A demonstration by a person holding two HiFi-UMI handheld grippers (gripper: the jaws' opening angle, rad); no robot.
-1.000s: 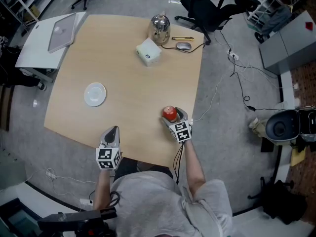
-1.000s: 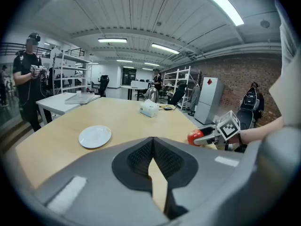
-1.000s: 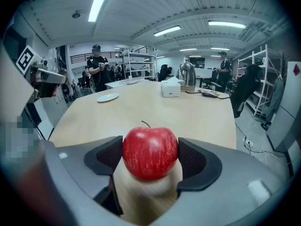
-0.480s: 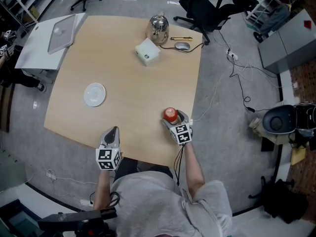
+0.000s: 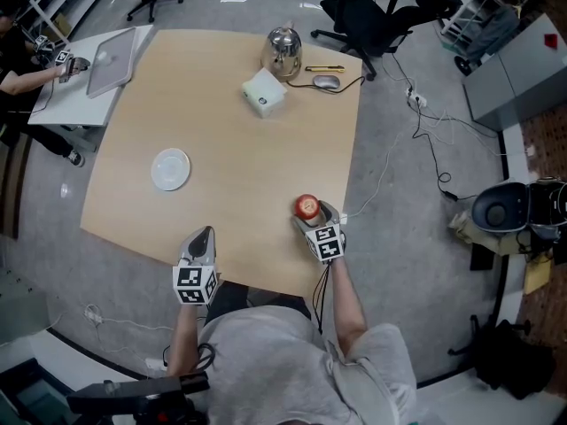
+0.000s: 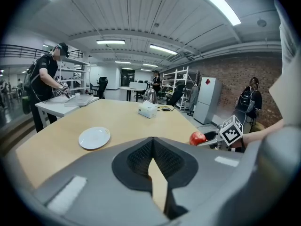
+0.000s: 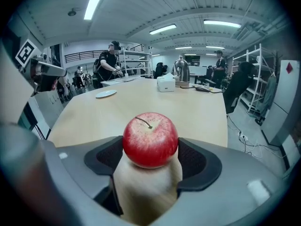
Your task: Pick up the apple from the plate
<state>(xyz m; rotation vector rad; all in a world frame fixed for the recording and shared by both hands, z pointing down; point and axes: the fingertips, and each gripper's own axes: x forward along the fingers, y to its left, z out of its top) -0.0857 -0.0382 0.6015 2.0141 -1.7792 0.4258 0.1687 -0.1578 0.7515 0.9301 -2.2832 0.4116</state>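
— Pale wood fills the middle of the head view: a wide table (image 5: 221, 140) on a grey office floor, with black chairs (image 5: 376, 16) drawn up at its far end. What is being held over it?

— A red apple (image 5: 306, 206) is gripped by the right gripper (image 5: 310, 213) close to the table's near right edge. In the right gripper view the jaws are seen parted only as far as the fruit is wide. A dark pad is pressed to each side of it and the stem is turned upward.

— And the plate?

— A white plate (image 5: 170, 168) is seen on the table's left half, well apart from the apple. Whether the apple is raised off the wood or resting on it cannot be told.

— How is the other gripper shown?

— The left gripper (image 5: 202, 237) is held at the near edge, to the left of the apple. Its jaws are brought together at the tips, with nothing caught between them.

— What else is pictured?

— At the far end a shiny kettle (image 5: 284, 50) is grouped with a white box (image 5: 266, 93) just in front of it, and a mouse (image 5: 329, 82) and a pen (image 5: 328, 68) to its right. Beside the table's far left corner a laptop (image 5: 113, 57) is laid on a white desk (image 5: 53, 96), where a person (image 5: 19, 47) in dark clothes is occupied.
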